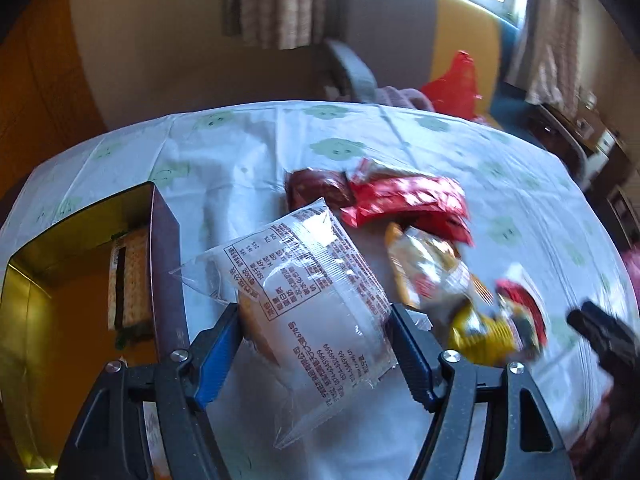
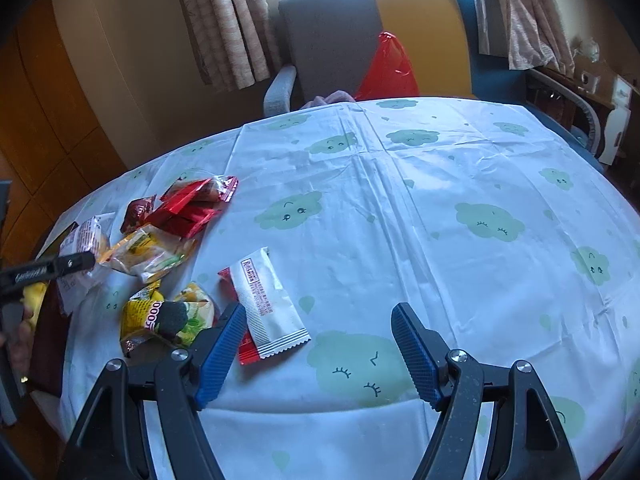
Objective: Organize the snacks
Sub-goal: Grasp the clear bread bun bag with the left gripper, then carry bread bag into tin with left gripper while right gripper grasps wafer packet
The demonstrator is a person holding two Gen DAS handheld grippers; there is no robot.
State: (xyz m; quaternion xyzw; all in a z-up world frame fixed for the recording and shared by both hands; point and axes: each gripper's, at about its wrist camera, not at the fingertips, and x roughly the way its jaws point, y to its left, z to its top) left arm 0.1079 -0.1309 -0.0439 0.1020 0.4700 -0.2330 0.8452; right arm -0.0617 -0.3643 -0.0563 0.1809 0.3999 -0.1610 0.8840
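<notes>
My left gripper (image 1: 316, 316) is shut on a clear packet (image 1: 312, 288) with red print and a round pastry inside; both blue pads press its sides, and it hangs tilted beside an open dark box (image 1: 164, 264) with a gold lining. A cracker packet (image 1: 130, 280) lies in the box. Loose snacks lie on the cloth: red packets (image 1: 408, 200), an orange-and-white packet (image 1: 428, 272) and a yellow packet (image 1: 488, 332). My right gripper (image 2: 320, 320) is open above the cloth, nothing between its fingers. A white-and-red packet (image 2: 268, 300) lies just by its left finger.
A white tablecloth (image 2: 440, 200) with green clouds covers the round table. Behind the far edge stands a grey and yellow armchair (image 2: 332, 40) with a red plastic bag (image 2: 386, 68) on it. Curtains and a window are behind.
</notes>
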